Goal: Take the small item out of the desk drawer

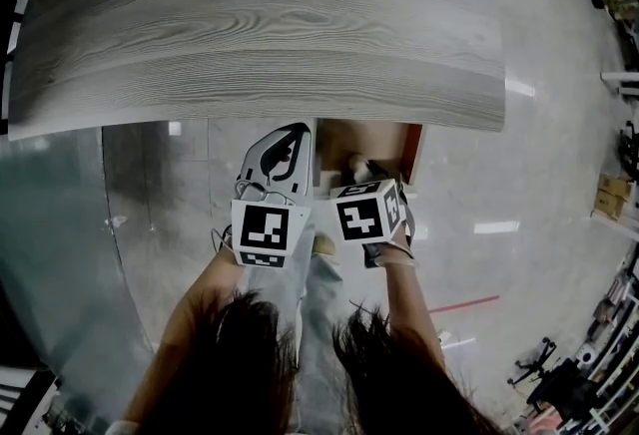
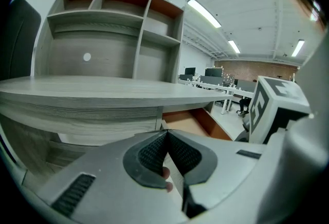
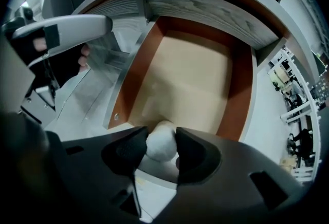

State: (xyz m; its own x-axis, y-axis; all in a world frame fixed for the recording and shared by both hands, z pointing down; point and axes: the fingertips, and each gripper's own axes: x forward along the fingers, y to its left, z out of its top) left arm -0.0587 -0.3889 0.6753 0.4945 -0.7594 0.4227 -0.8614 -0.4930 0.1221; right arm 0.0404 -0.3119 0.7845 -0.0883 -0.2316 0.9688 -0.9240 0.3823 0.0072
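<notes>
**A:** Under the grey desk [image 1: 260, 34] the drawer [image 3: 237, 89] is pulled open. Which gripper is nearer to the small item?

**B:** The right gripper [image 3: 162, 135], clearly. It points steeply down into the front of the drawer, and its jaws stand wide apart. The left gripper [image 2: 165, 136] is off by the drawer's left side with its jaws closed, tips touching. A thin pale edge shows behind those tips, and I can't tell whether it is pinched.

**A:** And the small item itself?

**B:** The pale rounded item [image 3: 160, 147] lies on the drawer floor close to the front wall, directly between the right jaws. It nearly fills the gap but doesn't look clamped yet. Its longer axis seems to run front to back, across the closing line.
</notes>
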